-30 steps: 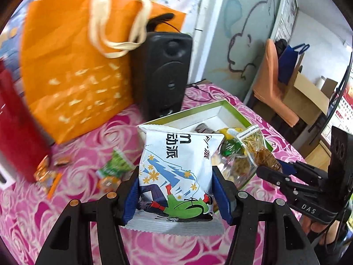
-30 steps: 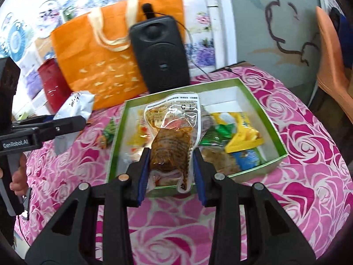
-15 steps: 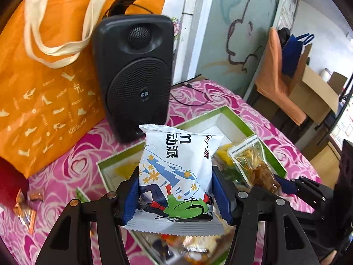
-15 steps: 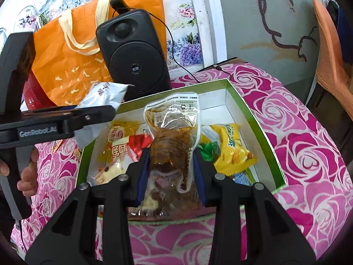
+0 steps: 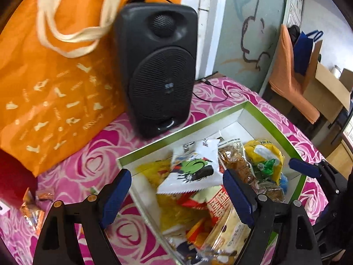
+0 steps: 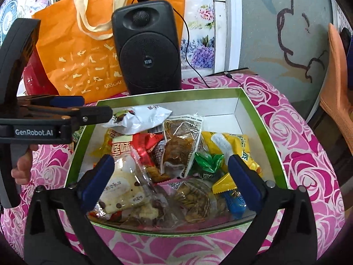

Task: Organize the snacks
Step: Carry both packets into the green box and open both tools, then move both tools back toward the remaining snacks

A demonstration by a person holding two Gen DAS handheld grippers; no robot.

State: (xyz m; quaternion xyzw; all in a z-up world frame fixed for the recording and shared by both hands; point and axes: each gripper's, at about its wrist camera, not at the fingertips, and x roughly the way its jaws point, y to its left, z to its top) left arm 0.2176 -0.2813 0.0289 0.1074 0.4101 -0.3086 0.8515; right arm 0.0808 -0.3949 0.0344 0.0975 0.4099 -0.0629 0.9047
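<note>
A green-rimmed white box (image 6: 260,119) full of snack packs sits on the rose-print tablecloth. A white snack bag (image 6: 141,119) with a green cartoon figure lies loose at the box's back left, also shown as the white bag (image 5: 194,172) in the left wrist view. A clear pack of brown snack (image 6: 181,145) lies free in the middle of the pile. My right gripper (image 6: 171,170) is open over the box's front with nothing held. My left gripper (image 5: 176,190) is open above the box's left side, its jaws wide apart and holding nothing.
A black speaker (image 6: 147,50) with a cable and an orange tote bag (image 6: 77,50) stand right behind the box. A red bag (image 5: 13,172) and loose wrapped candies (image 5: 33,212) lie at the left. An orange chair (image 5: 289,77) stands beyond the table's right edge.
Both grippers have opened. The white bag dropped from the left gripper and the clear brown-snack pack from the right; both now lie in the box.
</note>
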